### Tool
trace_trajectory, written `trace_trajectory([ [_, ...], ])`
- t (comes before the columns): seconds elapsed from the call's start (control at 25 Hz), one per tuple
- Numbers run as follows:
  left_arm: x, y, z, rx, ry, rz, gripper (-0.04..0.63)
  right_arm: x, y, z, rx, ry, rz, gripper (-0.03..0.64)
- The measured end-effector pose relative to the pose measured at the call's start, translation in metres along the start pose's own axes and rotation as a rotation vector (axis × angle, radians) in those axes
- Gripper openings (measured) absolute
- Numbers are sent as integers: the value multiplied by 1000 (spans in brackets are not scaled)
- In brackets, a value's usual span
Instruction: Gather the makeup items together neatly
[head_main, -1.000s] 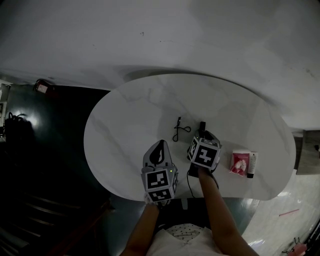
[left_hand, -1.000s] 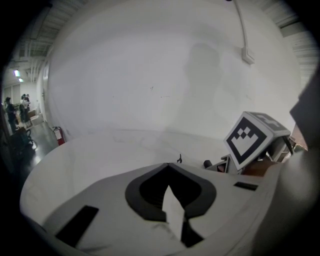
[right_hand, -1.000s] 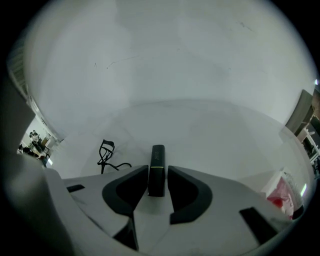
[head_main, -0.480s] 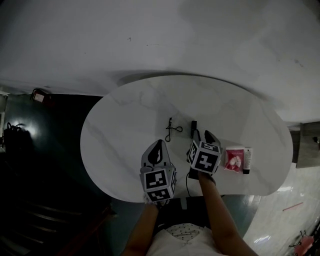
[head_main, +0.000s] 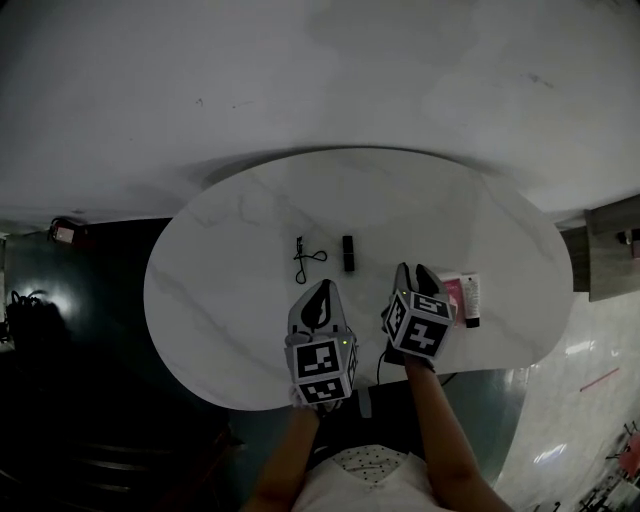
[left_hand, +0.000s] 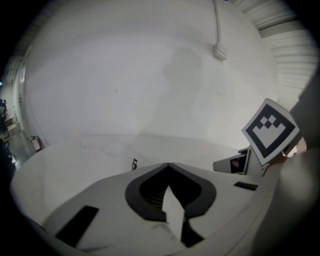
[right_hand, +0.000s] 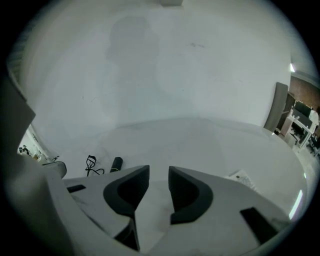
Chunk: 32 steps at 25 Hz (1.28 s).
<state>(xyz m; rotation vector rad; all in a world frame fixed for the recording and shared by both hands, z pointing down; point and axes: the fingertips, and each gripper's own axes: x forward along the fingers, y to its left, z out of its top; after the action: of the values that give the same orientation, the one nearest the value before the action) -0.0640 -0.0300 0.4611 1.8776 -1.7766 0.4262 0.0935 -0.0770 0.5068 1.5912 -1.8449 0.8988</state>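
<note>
Beside a pale wall (head_main: 320, 80) stands the oval table (head_main: 230, 262) (marbled).

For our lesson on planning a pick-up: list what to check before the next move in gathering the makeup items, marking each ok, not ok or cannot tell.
1. Right gripper free: ok. Its jaws stand apart, have just been closing, and nothing is between them.
2. Left gripper free: ok. Jaws together, nothing held.
3. Items gathered: not ok. The eyelash curler and black tube lie apart from the pink packet and white tube.
4. Grippers off the items: ok. Neither touches one.
5. Black tube's cap on: cannot tell.
</note>
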Motion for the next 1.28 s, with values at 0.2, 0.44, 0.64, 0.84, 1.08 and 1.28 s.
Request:
trace_trajectory([
  [0.2,6,-35,1,45,3,-59,37,-17,-38,-5,12,-18,-47,126],
  [0.44,8,-71,-2,91,15,-127,37,-38,-79,-22,-43,-26,-115,126],
  [0.64,9,-93,-7,129,29,-171,38,-42,-105,-45,6,9,-148,126],
  [0.84,9,-108,-12,147,40,-189,38,-43,-113,-57,4,33,-135,126],
  [1.08,7,-116,-18,166,54,-194,37,-35,-116,-75,3,73,-110,118],
  [1.28,7,-110,-23,160,63,-176,37,-32,-115,-77,-23,71,-102,109],
])
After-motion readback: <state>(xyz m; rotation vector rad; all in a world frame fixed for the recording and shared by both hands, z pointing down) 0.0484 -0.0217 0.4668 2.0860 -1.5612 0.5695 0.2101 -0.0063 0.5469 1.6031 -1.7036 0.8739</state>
